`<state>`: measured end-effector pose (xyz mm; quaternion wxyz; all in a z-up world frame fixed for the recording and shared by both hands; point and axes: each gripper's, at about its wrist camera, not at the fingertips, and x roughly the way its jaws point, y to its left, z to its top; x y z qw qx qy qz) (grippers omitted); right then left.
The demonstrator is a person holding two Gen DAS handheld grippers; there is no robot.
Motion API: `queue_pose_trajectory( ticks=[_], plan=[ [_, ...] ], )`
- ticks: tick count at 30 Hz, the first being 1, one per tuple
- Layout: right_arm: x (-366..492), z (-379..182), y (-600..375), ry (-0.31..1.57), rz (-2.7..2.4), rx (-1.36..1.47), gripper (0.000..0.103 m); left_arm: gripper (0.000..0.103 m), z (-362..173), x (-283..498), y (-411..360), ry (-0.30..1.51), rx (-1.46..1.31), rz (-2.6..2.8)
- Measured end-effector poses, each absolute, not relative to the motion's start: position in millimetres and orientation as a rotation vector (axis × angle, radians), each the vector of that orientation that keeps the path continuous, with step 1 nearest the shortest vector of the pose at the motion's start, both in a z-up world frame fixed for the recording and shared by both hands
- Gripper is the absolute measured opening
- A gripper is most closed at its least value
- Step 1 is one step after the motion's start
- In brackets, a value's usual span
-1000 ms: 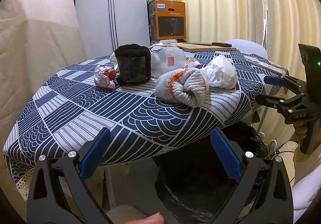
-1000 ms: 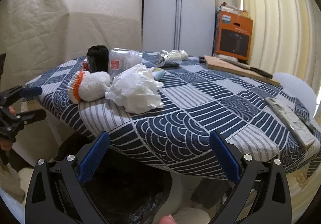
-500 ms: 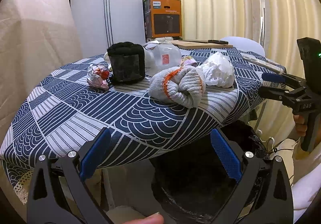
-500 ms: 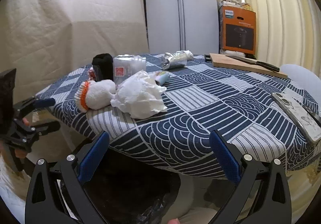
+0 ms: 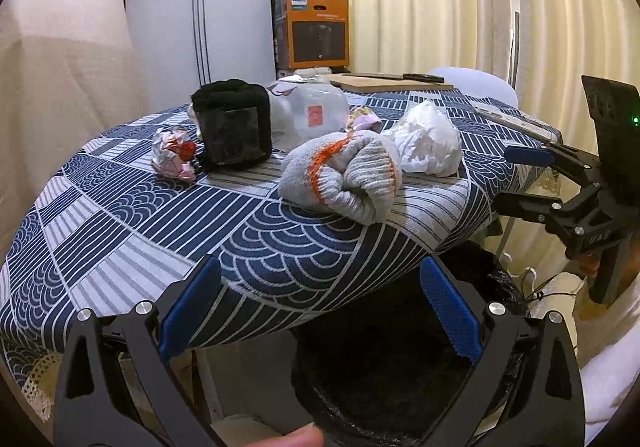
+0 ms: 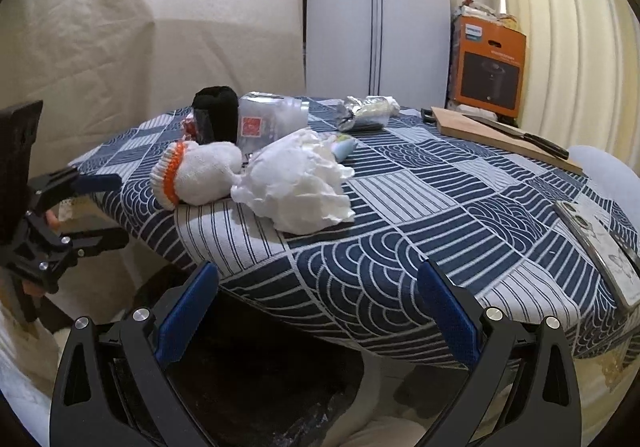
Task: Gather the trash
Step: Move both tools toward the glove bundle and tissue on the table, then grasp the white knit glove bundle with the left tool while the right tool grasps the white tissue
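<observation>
A crumpled white paper wad (image 5: pixel 428 145) (image 6: pixel 298 183) lies near the table's front edge beside a rolled grey sock with orange stripes (image 5: pixel 342 177) (image 6: pixel 194 177). Behind them are a small crumpled red-and-white wrapper (image 5: pixel 174 157), a clear plastic container (image 5: pixel 308 117) (image 6: pixel 268 123) and a foil wad (image 6: pixel 362 113). A black-lined trash bin (image 5: pixel 400 359) (image 6: pixel 248 375) stands on the floor below the table edge. My left gripper (image 5: pixel 320 311) (image 6: pixel 100 209) is open and empty in front of the table. My right gripper (image 6: pixel 318 311) (image 5: pixel 516 181) is open and empty too.
The table wears a blue patterned cloth (image 5: pixel 120 219). On it stand a black rolled cloth (image 5: pixel 232 127), a cutting board with a knife (image 6: pixel 504 133) and a phone (image 6: pixel 600 243). An orange box (image 5: pixel 316 33) and a white wardrobe stand behind. Curtains hang on the right.
Both grippers have risen and tilted slightly, so the table top shows more from above. Both stay open and empty; nothing on the table moved.
</observation>
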<state>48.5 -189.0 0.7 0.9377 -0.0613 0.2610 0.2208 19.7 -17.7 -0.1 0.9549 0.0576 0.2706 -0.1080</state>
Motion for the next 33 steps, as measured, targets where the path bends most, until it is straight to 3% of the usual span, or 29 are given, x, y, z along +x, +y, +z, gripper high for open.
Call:
queue_pose_trajectory(
  ticks=[25,33],
  plan=[
    [114,-3,-178,0.577,0.556,-0.131,0.097,0.099,11,102,-34,0.734,0.17,-0.353],
    [109,-11,-185,0.495,0.575,-0.099,0.097,0.099,10,115,-35,0.762,0.191,-0.414]
  ],
)
